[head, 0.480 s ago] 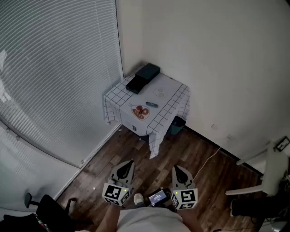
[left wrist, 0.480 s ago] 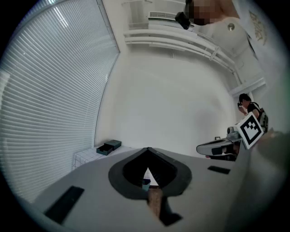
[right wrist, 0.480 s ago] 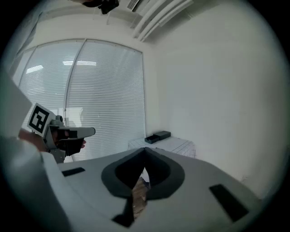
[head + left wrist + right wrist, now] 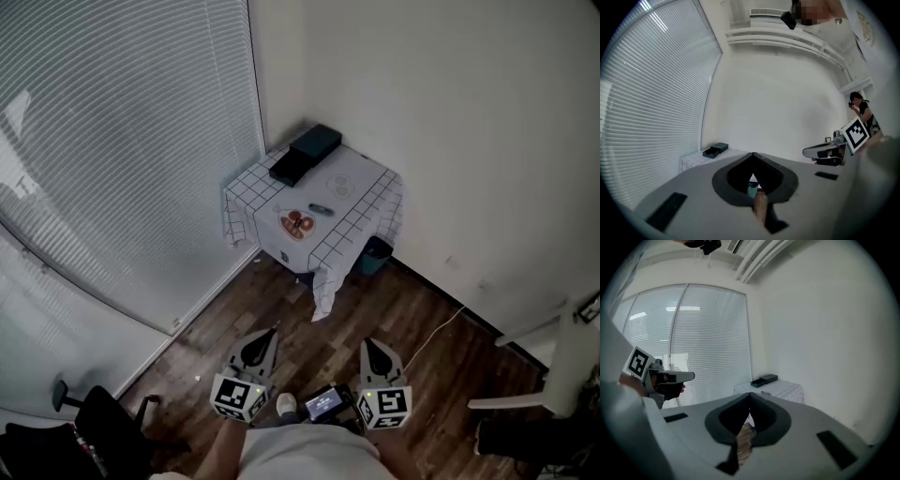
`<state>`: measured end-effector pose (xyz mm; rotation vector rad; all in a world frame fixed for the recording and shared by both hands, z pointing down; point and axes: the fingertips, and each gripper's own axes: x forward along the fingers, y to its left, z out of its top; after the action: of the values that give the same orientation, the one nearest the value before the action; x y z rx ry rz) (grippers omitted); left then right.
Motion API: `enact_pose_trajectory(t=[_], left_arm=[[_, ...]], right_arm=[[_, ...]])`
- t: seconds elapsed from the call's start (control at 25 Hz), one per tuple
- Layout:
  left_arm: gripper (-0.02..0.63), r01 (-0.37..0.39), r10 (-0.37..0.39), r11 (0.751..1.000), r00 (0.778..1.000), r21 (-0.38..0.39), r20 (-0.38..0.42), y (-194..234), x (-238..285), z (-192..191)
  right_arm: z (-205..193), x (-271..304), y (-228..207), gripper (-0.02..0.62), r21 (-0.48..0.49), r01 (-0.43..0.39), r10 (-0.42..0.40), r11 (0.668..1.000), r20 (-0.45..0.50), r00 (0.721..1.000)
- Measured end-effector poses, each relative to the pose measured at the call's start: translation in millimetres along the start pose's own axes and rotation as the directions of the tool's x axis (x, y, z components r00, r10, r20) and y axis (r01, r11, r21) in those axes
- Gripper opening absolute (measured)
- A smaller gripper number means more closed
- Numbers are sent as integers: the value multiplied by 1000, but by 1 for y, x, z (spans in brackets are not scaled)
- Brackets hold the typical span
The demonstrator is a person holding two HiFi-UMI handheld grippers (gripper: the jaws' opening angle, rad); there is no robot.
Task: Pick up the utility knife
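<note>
Head view: left hand-held gripper (image 4: 269, 332) and right hand-held gripper (image 4: 369, 343) low over the floor (image 4: 412, 319), far from the utility knife (image 4: 321, 209).
Both hand-held grippers have their jaws pressed together with nothing between them and point toward the corner. Well beyond them, the cloth-covered surface (image 4: 366, 183) carries a plate (image 4: 295, 225), with the utility knife lying just beside it. Dark boxes (image 4: 305, 155) sit at the back, near the blinds (image 4: 122, 141).

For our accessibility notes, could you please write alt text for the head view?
The left gripper and right gripper, both shut and empty, are held low over a wood floor, away from a small corner table where the utility knife lies beside a plate.
</note>
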<state>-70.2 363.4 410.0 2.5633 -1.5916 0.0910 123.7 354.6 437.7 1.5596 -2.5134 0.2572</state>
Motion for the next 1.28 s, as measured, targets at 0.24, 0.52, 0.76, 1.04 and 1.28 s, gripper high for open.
enact_pose_trajectory(t=[0.24,0.52,0.76,1.04,1.28], left_arm=[[6,-41,41,999,999,5,-25,-3,-7,-5],[6,-67,67,998,998,6,-17,25,9,-5],[6,-8,5,998,999,68,35,69,53,15],[6,40,-44,998,997,56,71,139,97,33],[6,71,-74,996,995,46,67,173,118,39]], right_arm=[[-6,5,-11,6,33,-28,28,999,0,1000],[2,21,-18,6,27,28,-28,999,15,999],[16,80,-18,6,9,98,-98,995,39,994],[42,150,0,6,-21,135,-134,991,48,990],[53,179,9,6,-23,167,-166,986,46,985]])
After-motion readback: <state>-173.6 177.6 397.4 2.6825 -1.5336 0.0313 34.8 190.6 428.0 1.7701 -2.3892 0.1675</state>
